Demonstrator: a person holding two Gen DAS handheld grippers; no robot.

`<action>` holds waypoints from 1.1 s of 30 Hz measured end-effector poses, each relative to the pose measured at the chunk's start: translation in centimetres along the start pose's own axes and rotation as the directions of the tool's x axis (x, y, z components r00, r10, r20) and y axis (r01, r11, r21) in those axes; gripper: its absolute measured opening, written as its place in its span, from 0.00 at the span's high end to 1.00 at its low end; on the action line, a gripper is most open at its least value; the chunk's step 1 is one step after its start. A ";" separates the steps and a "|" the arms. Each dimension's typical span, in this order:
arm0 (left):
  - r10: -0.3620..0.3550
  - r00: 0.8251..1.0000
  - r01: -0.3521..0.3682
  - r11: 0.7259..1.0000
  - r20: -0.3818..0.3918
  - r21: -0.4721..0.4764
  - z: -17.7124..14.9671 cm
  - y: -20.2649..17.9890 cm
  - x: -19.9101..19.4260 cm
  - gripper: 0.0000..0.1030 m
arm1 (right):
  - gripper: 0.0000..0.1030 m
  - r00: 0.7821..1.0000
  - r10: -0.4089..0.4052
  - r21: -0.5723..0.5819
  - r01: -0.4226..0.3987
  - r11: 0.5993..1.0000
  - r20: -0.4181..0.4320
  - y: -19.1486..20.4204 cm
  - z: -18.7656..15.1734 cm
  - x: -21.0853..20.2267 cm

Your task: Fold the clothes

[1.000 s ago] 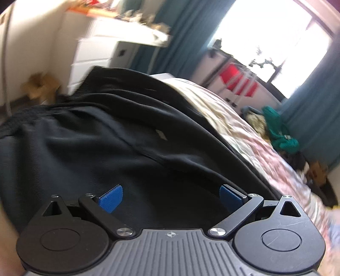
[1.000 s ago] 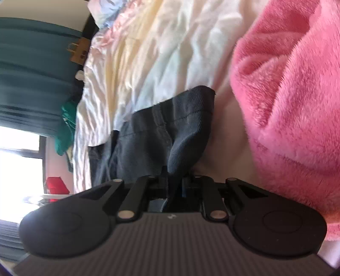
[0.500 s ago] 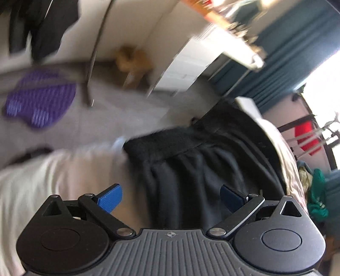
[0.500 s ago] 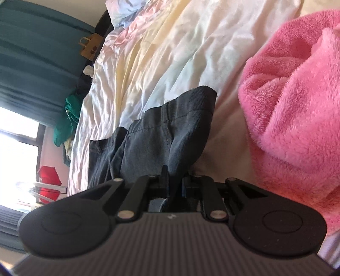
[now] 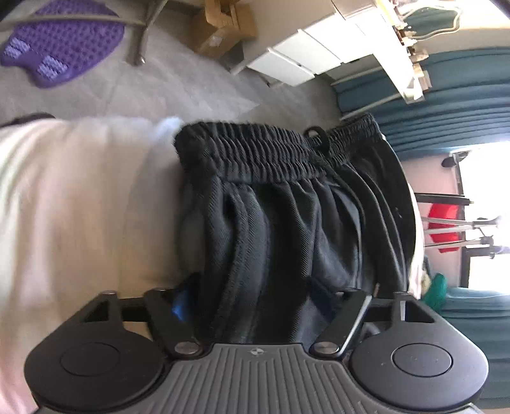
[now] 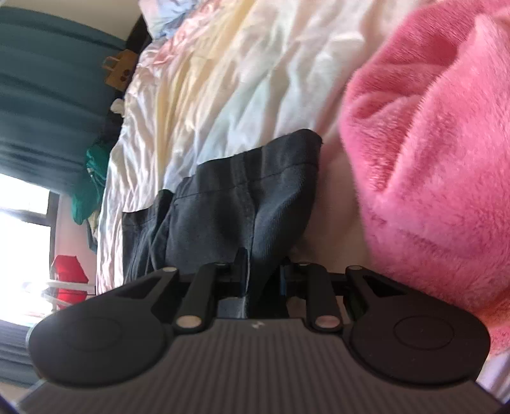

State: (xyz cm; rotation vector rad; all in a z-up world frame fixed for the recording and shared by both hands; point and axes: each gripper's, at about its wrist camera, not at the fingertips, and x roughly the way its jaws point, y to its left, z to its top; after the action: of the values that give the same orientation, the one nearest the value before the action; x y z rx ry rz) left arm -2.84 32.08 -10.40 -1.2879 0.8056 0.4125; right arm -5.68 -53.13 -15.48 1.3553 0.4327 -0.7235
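Black shorts (image 5: 287,223) lie on the pale bed sheet (image 5: 79,191), their elastic waistband (image 5: 271,153) at the far end near the bed's edge. My left gripper (image 5: 251,296) is pushed onto the shorts' near edge. A bunch of fabric fills the gap between its blue pads (image 5: 180,302), and the jaws still stand well apart. In the right wrist view the same dark shorts (image 6: 255,191) look grey. My right gripper (image 6: 261,270) is shut on a fold near the leg hem, which stands up from the crumpled sheet (image 6: 239,79).
A pink fleece blanket (image 6: 430,159) is heaped just right of the right gripper. Beyond the bed's edge are grey carpet, a purple mat (image 5: 63,41), a cardboard box (image 5: 223,25) and white drawers (image 5: 302,54). Teal curtains (image 5: 446,79) and a window stand farther off.
The left gripper swung round to the waistband end and dropped onto the shorts; its jaws came in a little around the fabric. The right gripper kept its hold and shifted slightly.
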 end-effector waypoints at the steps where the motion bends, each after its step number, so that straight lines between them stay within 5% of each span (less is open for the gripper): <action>1: -0.004 1.000 0.004 1.000 -0.007 0.012 -0.2 -0.2 0.1 0.46 | 0.82 1.000 0.029 -0.005 -0.029 1.000 0.005 0.2 -0.1 -0.3; 5: 0.032 0.999 -0.034 0.995 0.017 0.089 -0.8 -1.2 -0.1 0.81 | 0.86 0.991 0.121 -0.054 -0.118 0.992 0.062 1.4 -0.5 -1.8; 8: 0.040 0.998 -0.047 0.988 0.050 0.150 -1.3 -2.1 -0.6 0.87 | 0.87 0.986 0.145 -0.110 -0.136 0.985 0.085 2.3 -0.7 -2.4; 19: -0.037 0.996 0.022 0.983 0.075 0.185 -0.8 -3.7 -4.7 0.90 | 0.90 0.973 0.202 -0.148 -0.185 0.971 0.108 2.6 -1.0 -6.0; 25: -0.038 0.996 0.023 0.982 0.078 0.186 1.0 -7.7 -5.7 0.91 | 0.90 0.982 0.143 -0.169 -0.122 0.978 0.122 3.9 -1.4 -6.0; 33: -0.095 0.990 0.076 0.982 0.105 0.172 3.4 -16.7 -5.1 0.91 | 0.90 0.971 0.197 -0.258 -0.157 0.953 0.138 11.6 -1.2 -4.3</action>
State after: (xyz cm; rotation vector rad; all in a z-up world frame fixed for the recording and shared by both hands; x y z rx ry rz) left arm 6.19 31.79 4.98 -1.1279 0.6727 0.3385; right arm -0.61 -50.45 -4.44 1.0776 0.2564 -0.6035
